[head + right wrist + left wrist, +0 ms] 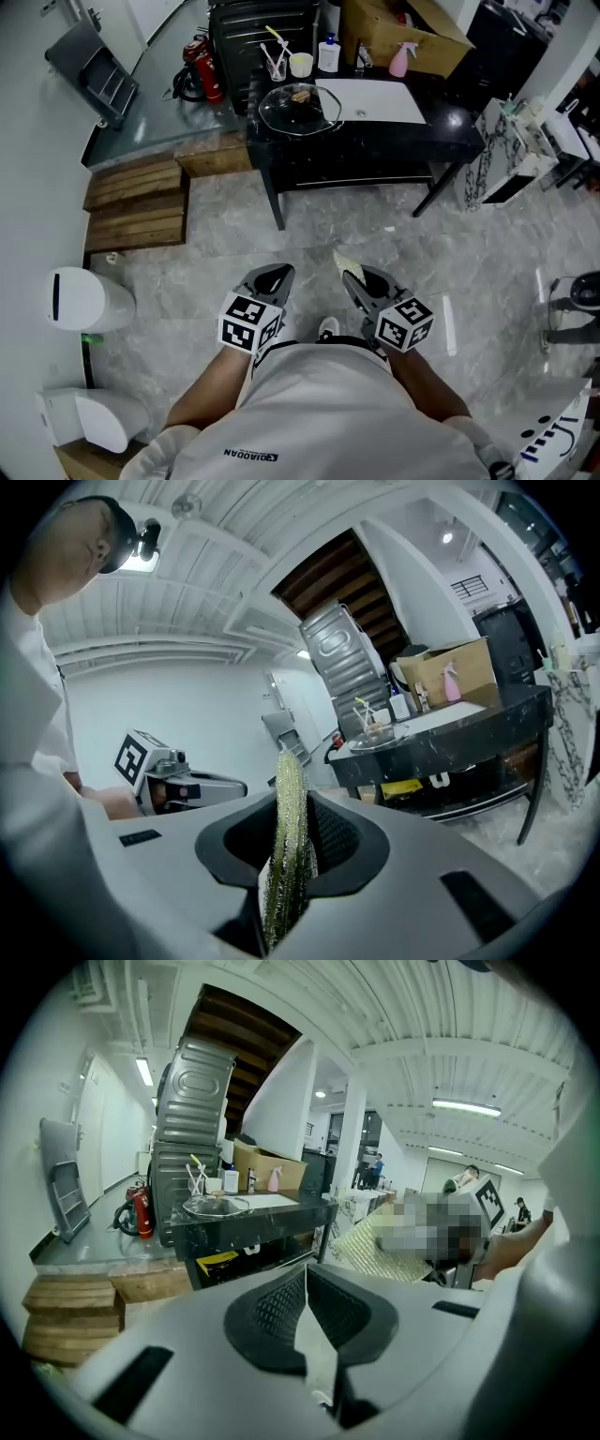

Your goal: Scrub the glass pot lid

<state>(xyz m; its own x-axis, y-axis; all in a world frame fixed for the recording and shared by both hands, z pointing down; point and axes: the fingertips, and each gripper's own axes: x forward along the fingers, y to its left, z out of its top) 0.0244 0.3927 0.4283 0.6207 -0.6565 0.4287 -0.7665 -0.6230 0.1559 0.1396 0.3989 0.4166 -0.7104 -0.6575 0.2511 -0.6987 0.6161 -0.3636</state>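
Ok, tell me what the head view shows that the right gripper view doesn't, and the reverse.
Head view only: the wooden pallets and white bin on the floor. Right gripper view only: the ceiling and the stairs' underside. Both: the lid on the black table, the cardboard box behind it, the left gripper, and the pad in the right gripper.

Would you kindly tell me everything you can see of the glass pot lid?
The lid is a round, shallow dome of clear glass with a dark rim and a brownish knob on top. It lies knob up at the left end of the black table, next to a white board. Nothing is gripping it.
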